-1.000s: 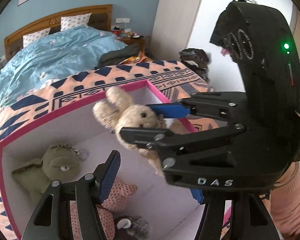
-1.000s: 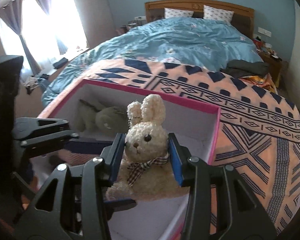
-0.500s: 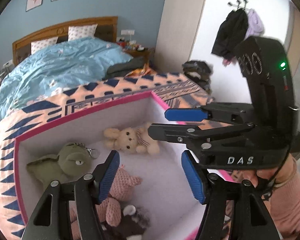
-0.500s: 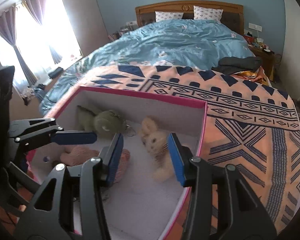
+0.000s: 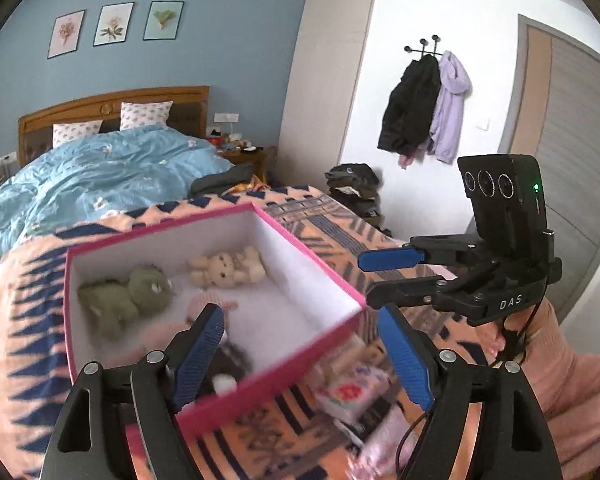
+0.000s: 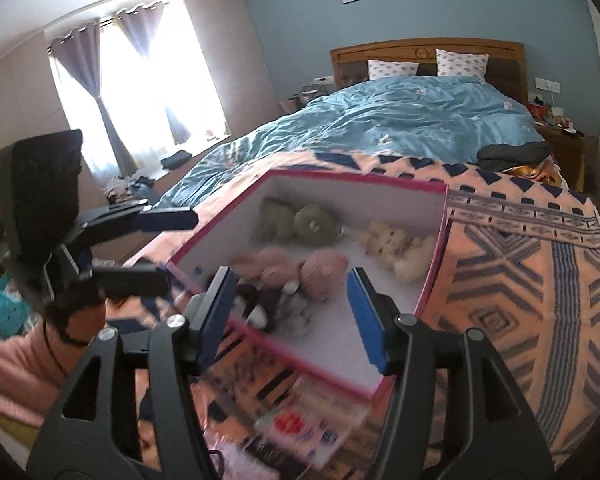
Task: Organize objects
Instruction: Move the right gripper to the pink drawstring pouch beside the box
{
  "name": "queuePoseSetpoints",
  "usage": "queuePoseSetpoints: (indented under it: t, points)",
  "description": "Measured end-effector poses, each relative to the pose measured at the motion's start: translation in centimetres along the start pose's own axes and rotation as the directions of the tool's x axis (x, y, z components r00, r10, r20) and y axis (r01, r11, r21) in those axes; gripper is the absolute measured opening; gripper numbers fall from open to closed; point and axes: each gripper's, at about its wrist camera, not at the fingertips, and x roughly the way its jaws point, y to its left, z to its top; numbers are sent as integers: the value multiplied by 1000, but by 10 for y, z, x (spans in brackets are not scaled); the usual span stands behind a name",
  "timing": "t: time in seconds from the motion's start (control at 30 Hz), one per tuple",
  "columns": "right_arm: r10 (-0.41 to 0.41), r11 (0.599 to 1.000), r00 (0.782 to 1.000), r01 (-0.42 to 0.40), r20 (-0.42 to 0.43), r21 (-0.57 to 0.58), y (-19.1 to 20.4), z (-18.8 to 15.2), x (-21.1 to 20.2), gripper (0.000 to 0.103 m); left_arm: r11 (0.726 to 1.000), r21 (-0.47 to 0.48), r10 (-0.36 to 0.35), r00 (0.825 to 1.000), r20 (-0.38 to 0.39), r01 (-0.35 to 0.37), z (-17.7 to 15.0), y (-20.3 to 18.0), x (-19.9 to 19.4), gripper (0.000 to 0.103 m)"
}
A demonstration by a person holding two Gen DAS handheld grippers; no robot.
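Right gripper (image 6: pixel 292 316) is now found wide and empty, the cream plush rabbit (image 6: pixel 396 246) released into the pink-rimmed cardboard box (image 6: pixel 434 264), so that placement is judged complete.

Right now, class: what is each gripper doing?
Left gripper: open, holding nothing.
Right gripper: open, holding nothing.

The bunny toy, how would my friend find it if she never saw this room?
Look at the bed, then at the pink-edged box on the patterned blanket at its foot. The cream bunny lies at the box's far end, next to the green plush. It is the only pale, cream-colored toy; the others are green, pink and dark grey.
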Motion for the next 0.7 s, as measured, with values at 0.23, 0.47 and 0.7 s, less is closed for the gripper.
queuePoseSetpoints:
  t: [0.23, 0.47, 0.7]
  points:
    - [-9, 998, 992, 2, -125, -58, 29, -61, 4, 60, 996, -50, -80, 989, -127, 75, -61, -18, 16, 81]
    - [30, 999, 972, -36, -233, -20, 35, -108, 15, 60, 991, -81, -126, 963, -237, 110, -112, -37, 33, 81]
    - [-32, 997, 953, 9, -302, -76, 42, -127, 31, 60, 984, -118, -163, 944, -286, 134, -138, -46, 37, 81]
